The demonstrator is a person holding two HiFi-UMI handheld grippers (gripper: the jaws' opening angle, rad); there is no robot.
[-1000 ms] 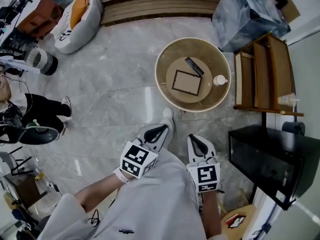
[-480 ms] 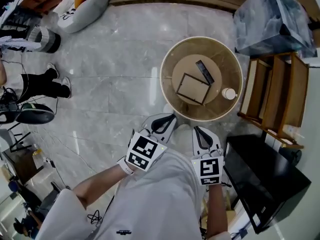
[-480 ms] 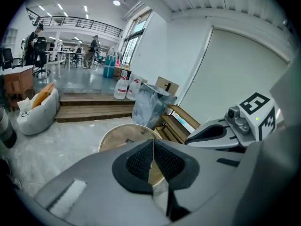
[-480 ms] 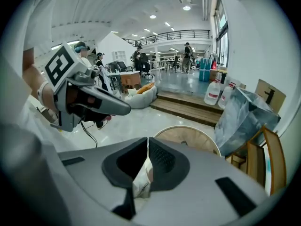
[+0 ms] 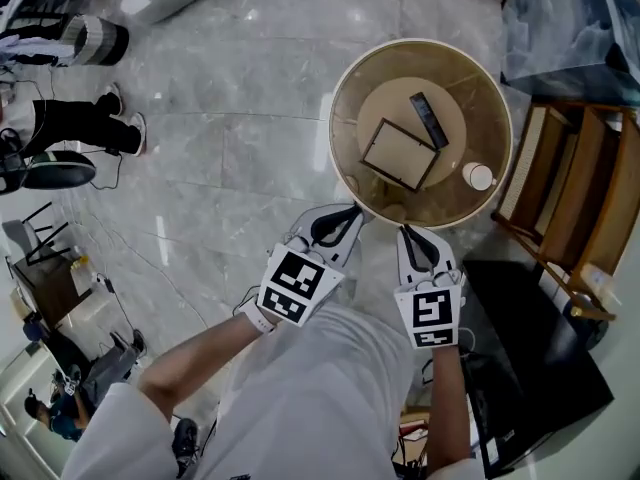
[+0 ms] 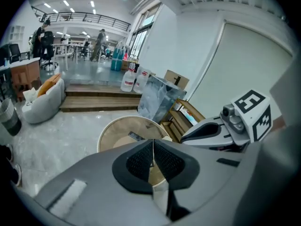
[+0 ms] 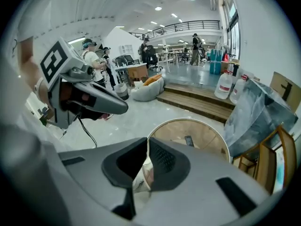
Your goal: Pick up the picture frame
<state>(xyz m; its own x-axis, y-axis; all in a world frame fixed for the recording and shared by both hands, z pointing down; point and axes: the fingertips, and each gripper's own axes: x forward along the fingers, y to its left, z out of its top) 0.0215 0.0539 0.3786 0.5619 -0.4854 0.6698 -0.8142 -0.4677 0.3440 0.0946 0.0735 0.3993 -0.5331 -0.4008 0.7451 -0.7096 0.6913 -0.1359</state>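
Head view, left tool (image 5: 352, 212) clenched empty, right tool (image 5: 407, 233) clenched empty, picture frame (image 5: 400, 155) on round table (image 5: 340, 118).

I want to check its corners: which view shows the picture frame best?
The head view: the whole picture frame lies flat on the round table, seen from above. Both gripper views show only part of the table; the frame cannot be made out.

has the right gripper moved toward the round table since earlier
Yes. The right gripper has come up to the near rim of the round table; a strip of floor lay between them before.
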